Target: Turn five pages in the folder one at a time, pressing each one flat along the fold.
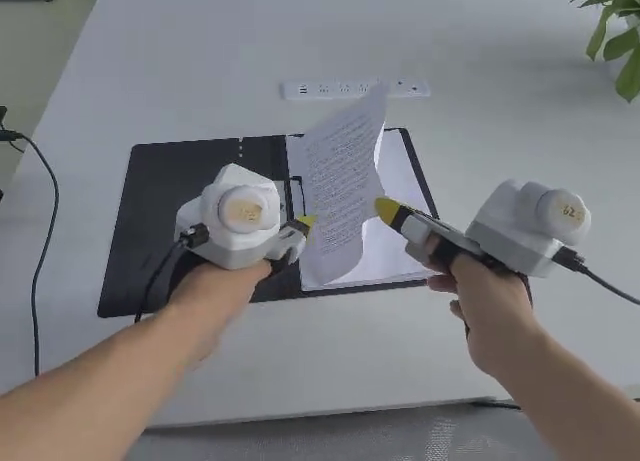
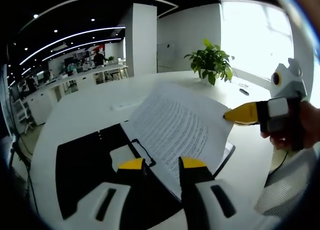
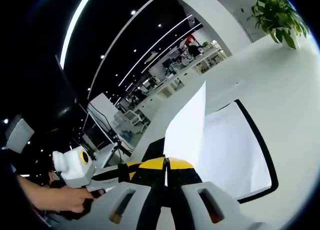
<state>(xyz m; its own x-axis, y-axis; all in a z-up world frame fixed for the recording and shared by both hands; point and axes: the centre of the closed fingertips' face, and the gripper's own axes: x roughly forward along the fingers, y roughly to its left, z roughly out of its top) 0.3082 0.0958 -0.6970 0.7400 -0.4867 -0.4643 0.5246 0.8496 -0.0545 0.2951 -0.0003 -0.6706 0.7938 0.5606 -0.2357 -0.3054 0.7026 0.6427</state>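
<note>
Right claw [image 3: 166,164] pinched shut on free edge of page [image 3: 187,122], sheet standing mid-turn over open black folder [image 1: 170,211] on worktop [image 1: 480,101]. Left claw [image 2: 162,163] gaped near fold. Risks: thin pinch slips, sheet flops back; hard pull tears binding.

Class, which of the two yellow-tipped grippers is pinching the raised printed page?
The right gripper: its jaws are shut on the printed white page, while the left gripper has its jaws apart over the black folder.
</note>
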